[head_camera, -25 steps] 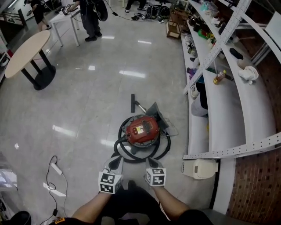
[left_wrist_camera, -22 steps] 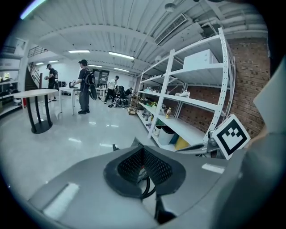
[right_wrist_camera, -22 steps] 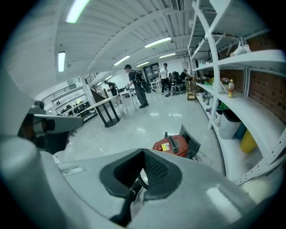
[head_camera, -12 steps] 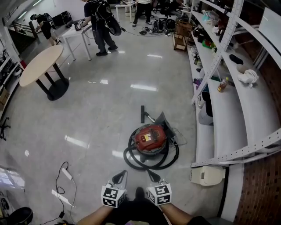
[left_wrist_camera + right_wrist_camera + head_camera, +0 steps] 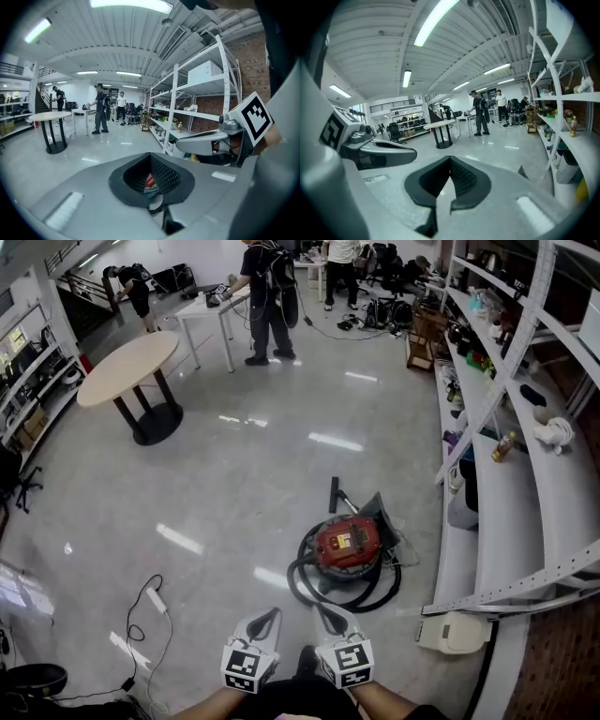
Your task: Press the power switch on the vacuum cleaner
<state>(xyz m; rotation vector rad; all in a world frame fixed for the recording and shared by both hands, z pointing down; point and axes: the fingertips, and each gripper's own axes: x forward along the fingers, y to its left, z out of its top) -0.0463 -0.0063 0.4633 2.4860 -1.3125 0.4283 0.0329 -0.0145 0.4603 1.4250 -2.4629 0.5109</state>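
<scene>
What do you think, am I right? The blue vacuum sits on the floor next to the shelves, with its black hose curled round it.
Not quite: the vacuum is red, not blue. The head view shows this. The rest is right: it sits on the floor next to the shelves, with its black hose curled round it.

Plan from the head view. We stand facing the vacuum point(image 5: 348, 542), which sits on the floor point(image 5: 234, 484) inside its coiled hose point(image 5: 309, 592), with shelves point(image 5: 511, 502) to its right. The left gripper point(image 5: 270, 614) and right gripper point(image 5: 324, 611) lie side by side nearest us, apart from it. A cable point(image 5: 141, 615) lies near left. A table point(image 5: 127, 357) stands far left, with people point(image 5: 267, 287) beyond.
</scene>
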